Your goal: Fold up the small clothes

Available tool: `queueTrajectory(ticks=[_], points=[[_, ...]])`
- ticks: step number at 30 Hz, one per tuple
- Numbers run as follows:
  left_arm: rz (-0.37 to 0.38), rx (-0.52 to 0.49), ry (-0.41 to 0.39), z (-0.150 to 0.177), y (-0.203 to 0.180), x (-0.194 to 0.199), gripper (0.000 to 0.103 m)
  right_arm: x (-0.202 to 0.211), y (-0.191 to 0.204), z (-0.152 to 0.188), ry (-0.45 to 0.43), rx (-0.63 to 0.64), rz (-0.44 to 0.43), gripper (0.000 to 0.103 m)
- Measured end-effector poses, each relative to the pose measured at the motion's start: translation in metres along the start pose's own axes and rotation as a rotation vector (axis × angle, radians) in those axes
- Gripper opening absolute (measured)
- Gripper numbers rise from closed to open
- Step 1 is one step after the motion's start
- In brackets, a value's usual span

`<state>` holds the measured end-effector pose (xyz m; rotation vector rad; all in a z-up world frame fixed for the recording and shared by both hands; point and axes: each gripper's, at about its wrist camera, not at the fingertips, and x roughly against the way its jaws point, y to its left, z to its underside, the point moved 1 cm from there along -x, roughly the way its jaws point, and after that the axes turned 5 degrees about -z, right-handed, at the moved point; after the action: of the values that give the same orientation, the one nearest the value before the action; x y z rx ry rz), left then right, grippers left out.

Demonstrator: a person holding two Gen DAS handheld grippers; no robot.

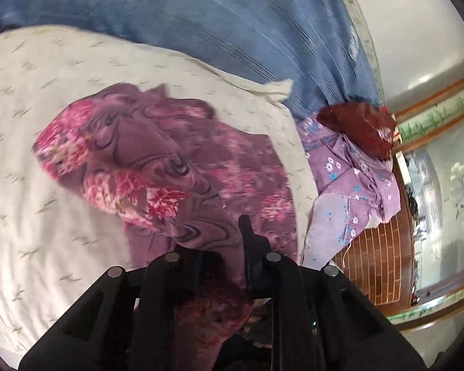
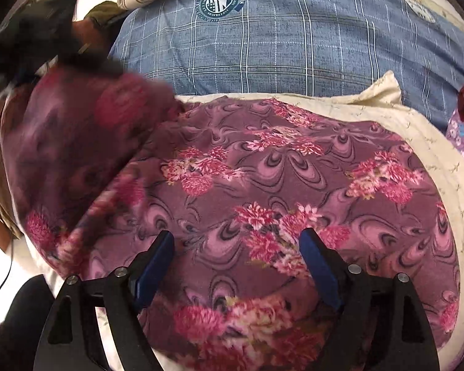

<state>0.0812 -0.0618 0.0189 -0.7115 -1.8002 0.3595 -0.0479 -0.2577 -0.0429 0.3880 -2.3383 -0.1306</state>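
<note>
A purple garment with pink flowers (image 2: 263, 185) lies spread on a cream cloth (image 2: 430, 142). My right gripper (image 2: 236, 241) is open, its blue-padded fingers (image 2: 157, 259) apart just above the garment's near part. My left gripper (image 1: 232, 247) is shut on one edge of the same garment (image 1: 157, 160) and holds it lifted; cloth drapes between and over its fingers. In the right wrist view the left gripper (image 2: 46, 31) shows blurred at upper left with the raised cloth hanging from it.
A blue checked blanket (image 2: 278, 46) lies beyond the cream cloth. A lilac flowered garment (image 1: 346, 179) and a dark red one (image 1: 362, 126) lie at the bed's edge, by a wooden cabinet (image 1: 377, 262).
</note>
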Motion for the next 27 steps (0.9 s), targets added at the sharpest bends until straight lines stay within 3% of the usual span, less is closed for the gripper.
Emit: queueTrajectory(ticks=[4,7,10,12,13,15,16,18,20,21,27], points=[[-0.011,-0.083,0.083,-0.017,-0.057,-0.052,0.019,0.024,-0.019,0.012,0.020,-0.142,-0.104,0.084],[-0.079,-0.115,0.167,-0.025,-0.090,-0.106,0.026,0.042,-0.042,0.019,0.012,-0.252,-0.181,0.084],[-0.149,-0.107,0.275,-0.023,-0.105,-0.145,0.035,0.052,-0.052,0.029,0.028,-0.288,-0.205,0.084],[-0.136,-0.109,0.291,-0.020,-0.115,-0.143,0.043,0.060,-0.056,0.034,0.019,-0.305,-0.221,0.084],[-0.092,-0.109,0.297,-0.019,-0.123,-0.134,0.049,0.065,-0.060,0.037,0.010,-0.328,-0.242,0.084],[-0.036,-0.124,0.307,-0.018,-0.135,-0.120,0.050,0.072,-0.067,0.042,-0.001,-0.366,-0.269,0.084],[-0.043,-0.157,0.293,-0.019,-0.146,-0.107,0.050,0.076,-0.068,0.043,-0.004,-0.377,-0.277,0.084],[-0.077,-0.212,0.233,-0.026,-0.158,-0.084,0.058,0.089,-0.073,0.046,-0.033,-0.401,-0.287,0.084],[-0.125,-0.225,0.175,-0.035,-0.158,-0.069,0.079,0.102,-0.080,0.048,-0.075,-0.430,-0.286,0.084],[-0.156,-0.230,0.158,-0.041,-0.156,-0.066,0.082,0.105,-0.085,0.048,-0.090,-0.448,-0.287,0.085],[-0.353,-0.206,0.263,-0.061,-0.139,-0.119,0.082,0.106,-0.123,0.036,-0.151,-0.625,-0.398,0.087]])
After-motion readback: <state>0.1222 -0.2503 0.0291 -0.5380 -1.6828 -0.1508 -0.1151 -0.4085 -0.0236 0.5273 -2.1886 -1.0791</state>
